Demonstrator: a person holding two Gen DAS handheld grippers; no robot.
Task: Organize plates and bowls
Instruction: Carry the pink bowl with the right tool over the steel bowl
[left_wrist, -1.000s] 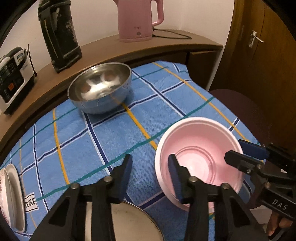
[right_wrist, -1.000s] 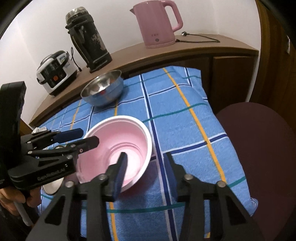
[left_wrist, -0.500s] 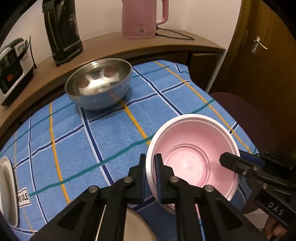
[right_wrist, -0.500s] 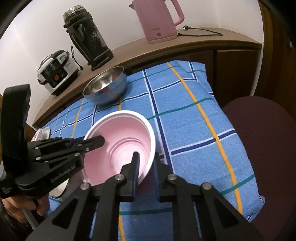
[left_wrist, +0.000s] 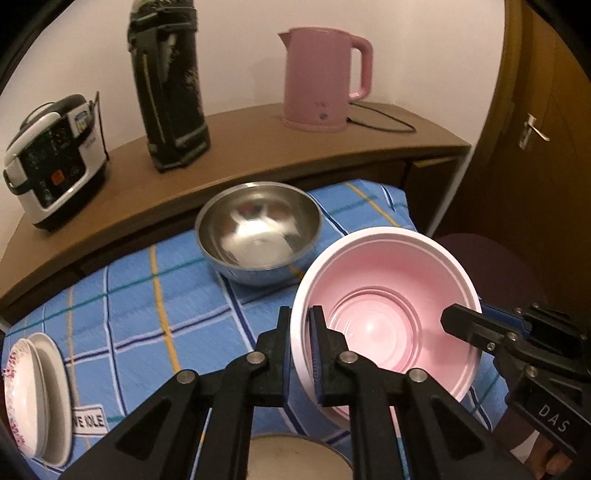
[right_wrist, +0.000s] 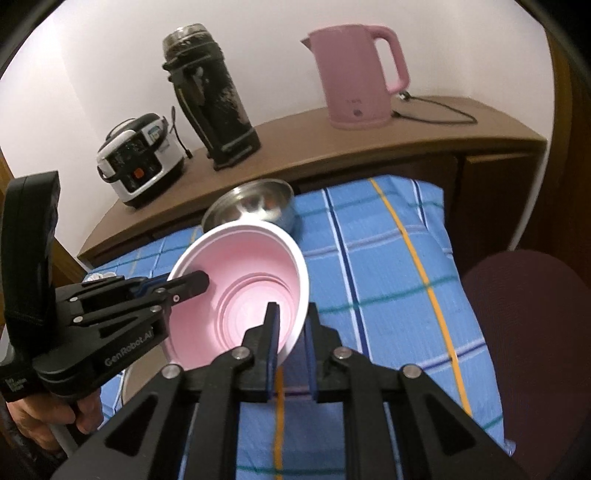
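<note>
A pink bowl with a white rim (left_wrist: 384, 310) is held in the air over the blue checked tablecloth (left_wrist: 147, 295) by both grippers. My left gripper (left_wrist: 300, 317) is shut on its left rim. My right gripper (right_wrist: 291, 314) is shut on its right rim; it shows at the right of the left wrist view (left_wrist: 458, 321). The pink bowl (right_wrist: 243, 280) tilts in the right wrist view. A steel bowl (left_wrist: 258, 229) stands behind it on the cloth, also seen in the right wrist view (right_wrist: 251, 206). White plates (left_wrist: 33, 391) lie at the left edge.
A round metal dish (left_wrist: 295, 458) lies below my left gripper. On the wooden counter (left_wrist: 240, 147) stand a pink kettle (left_wrist: 325, 77), a black flask (left_wrist: 166, 81) and a rice cooker (left_wrist: 51, 158). A dark red chair seat (right_wrist: 528, 332) is to the right.
Both grippers closed on the pink bowl's rim, then lifted it off the cloth and carried it toward the steel bowl. The views rose and show more of the counter.
</note>
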